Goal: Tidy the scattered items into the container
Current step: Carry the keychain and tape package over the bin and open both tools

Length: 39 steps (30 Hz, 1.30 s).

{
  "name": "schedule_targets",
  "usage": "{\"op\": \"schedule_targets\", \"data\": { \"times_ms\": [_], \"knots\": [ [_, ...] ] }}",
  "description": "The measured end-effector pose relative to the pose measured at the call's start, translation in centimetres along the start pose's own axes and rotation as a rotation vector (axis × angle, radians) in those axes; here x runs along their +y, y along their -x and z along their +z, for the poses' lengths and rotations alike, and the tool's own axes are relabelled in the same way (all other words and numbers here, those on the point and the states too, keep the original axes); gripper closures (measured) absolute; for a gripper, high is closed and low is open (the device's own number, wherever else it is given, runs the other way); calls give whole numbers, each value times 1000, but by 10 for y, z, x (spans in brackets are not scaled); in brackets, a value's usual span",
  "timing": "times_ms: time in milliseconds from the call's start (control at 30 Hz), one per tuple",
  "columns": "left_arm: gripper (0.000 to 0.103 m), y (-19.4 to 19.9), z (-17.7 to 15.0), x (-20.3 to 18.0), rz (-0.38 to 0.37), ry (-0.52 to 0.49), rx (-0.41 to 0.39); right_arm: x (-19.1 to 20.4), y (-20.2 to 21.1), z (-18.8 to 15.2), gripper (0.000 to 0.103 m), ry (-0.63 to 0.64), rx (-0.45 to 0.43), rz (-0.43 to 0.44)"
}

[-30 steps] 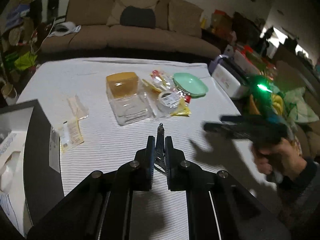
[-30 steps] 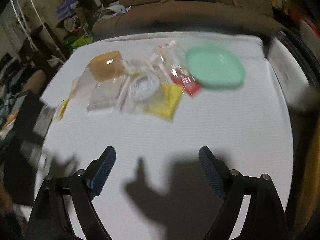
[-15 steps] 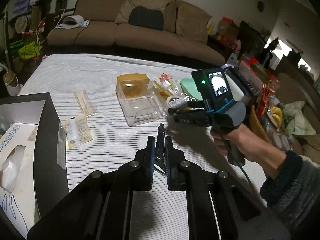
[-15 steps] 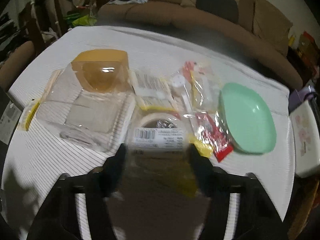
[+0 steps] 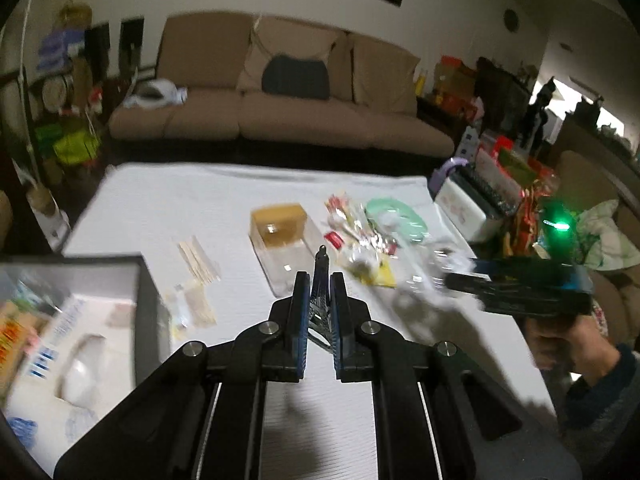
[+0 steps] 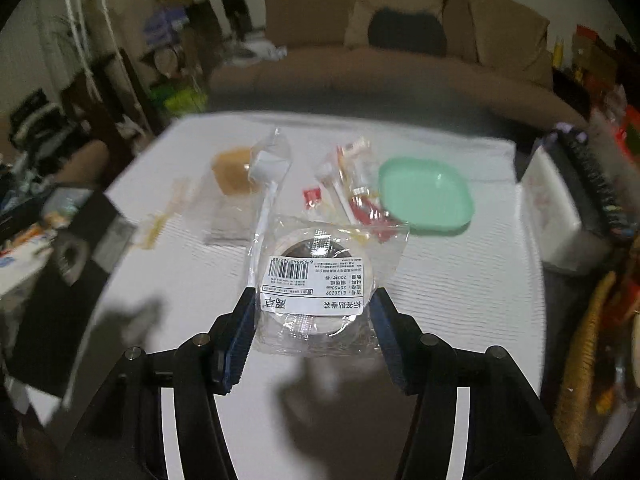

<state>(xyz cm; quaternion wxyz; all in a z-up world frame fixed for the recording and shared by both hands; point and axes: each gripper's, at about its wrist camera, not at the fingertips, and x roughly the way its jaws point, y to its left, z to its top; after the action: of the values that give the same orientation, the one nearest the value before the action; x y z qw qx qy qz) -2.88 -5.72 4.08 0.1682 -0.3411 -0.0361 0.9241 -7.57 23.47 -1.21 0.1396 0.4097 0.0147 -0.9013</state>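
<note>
A: Left wrist view. The left gripper [image 5: 319, 312] is clenched on a small dark Eiffel-tower figure [image 5: 320, 280], which stands upright between the pads. The clear container [image 5: 286, 248], with an amber lid [image 5: 280, 222] at its far end, lies on the white table [image 5: 200, 200] just beyond the fingertips. Nothing can be made out inside it; the view is blurred.

B: What remains out?

A: Most of it, by the look of things. Left of the container: a pack of wooden sticks [image 5: 199, 263] and a flat sachet [image 5: 196, 308]. Right of it: a heap of small packets [image 5: 356, 240] and a green plate [image 5: 396, 216]. The task is judged barely begun.

B: Right wrist view?

A: The right gripper [image 6: 316, 336] grasps a bagged tape roll [image 6: 316, 276] with a barcode label, the jaws pressing the bag from both sides, apparently off the table. A bagged white brush [image 6: 266, 184] hangs against it, touching the bag's left edge; whether it is caught in the grip cannot be told.

B: Obstacles?

A: From the container, the black box [image 5: 80, 320] of tissues sits at the near left, crowding the left gripper's side. The packets lie just right of the container, so a sweep from there could drag them. Both claws are loaded and approach one opening, so they may have to take turns.
</note>
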Motion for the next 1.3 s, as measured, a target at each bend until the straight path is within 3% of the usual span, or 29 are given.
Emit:
{"op": "schedule_targets", "data": {
  "times_ms": [200, 400, 733, 933, 1100, 1300],
  "knots": [
    [96, 51, 19, 9, 21, 22, -90, 36, 74, 27, 44, 18, -110, 47],
    [101, 110, 32, 38, 89, 33, -169, 100, 104, 57, 44, 61, -137, 208],
    [101, 176, 5, 170, 210, 277, -217, 250, 52, 85, 44, 127, -34, 422],
    [101, 177, -30, 238, 257, 418, -143, 326, -7, 77, 44, 156, 112, 496],
    [101, 158, -53, 258, 320, 447, -27, 365, -46, 60, 44, 205, 230, 486],
    [101, 133, -58, 254, 336, 437, 46, 374, -78, 49, 44, 222, 284, 434]
  ]
}}
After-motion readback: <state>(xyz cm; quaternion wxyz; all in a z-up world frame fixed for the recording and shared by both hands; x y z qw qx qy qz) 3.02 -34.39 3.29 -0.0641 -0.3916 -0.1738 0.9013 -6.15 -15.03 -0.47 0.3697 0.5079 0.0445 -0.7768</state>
